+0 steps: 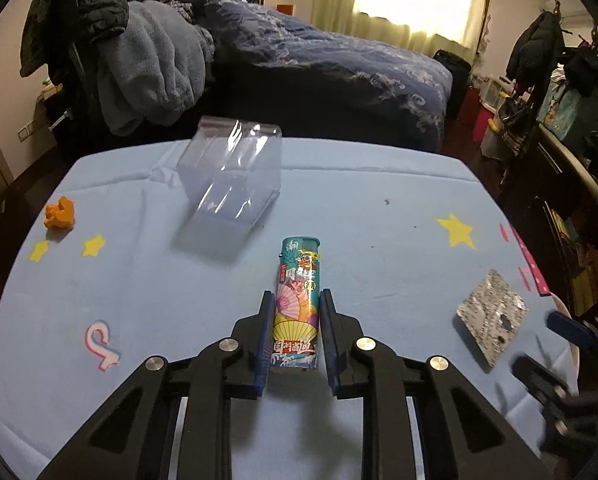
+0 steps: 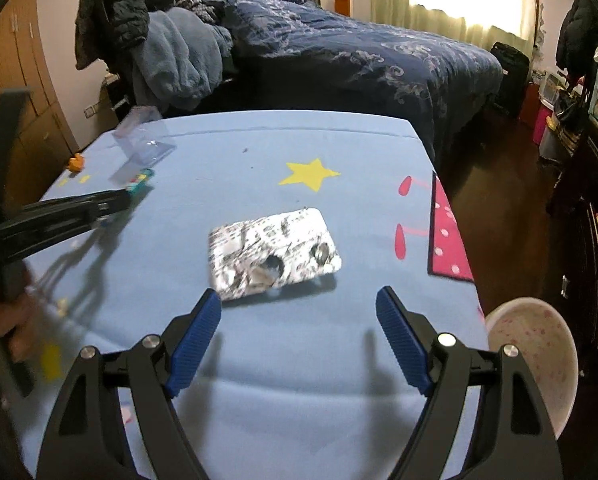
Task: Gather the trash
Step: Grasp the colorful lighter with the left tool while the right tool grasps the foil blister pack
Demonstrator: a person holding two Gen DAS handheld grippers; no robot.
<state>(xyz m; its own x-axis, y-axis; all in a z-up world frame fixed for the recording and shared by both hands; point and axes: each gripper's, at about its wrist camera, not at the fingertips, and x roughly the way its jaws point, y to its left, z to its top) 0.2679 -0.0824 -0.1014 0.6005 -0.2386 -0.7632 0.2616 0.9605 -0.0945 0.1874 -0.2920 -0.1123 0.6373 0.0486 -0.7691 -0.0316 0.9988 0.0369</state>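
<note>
Left view first: my left tongs (image 1: 297, 300) are pinching the lighter (image 1: 298, 304) from both sides, pads flat against it, its far end sticking out past the tips. Just beyond it sits a clear plastic box (image 1: 229, 172), tipped over, so not much room straight ahead. An orange scrap (image 1: 60, 213) lies near the worktop's (image 1: 379, 240) left edge, and the foil blister pack (image 1: 492, 317) is off to the right, close to that edge.

Right view: my right tongs (image 2: 299, 312) are spread wide, nothing between them, hovering just short of the blister pack (image 2: 273, 253). Open cloth all around it. A pink bowl (image 2: 533, 344) sits just off the worktop's (image 2: 259, 152) right edge.
</note>
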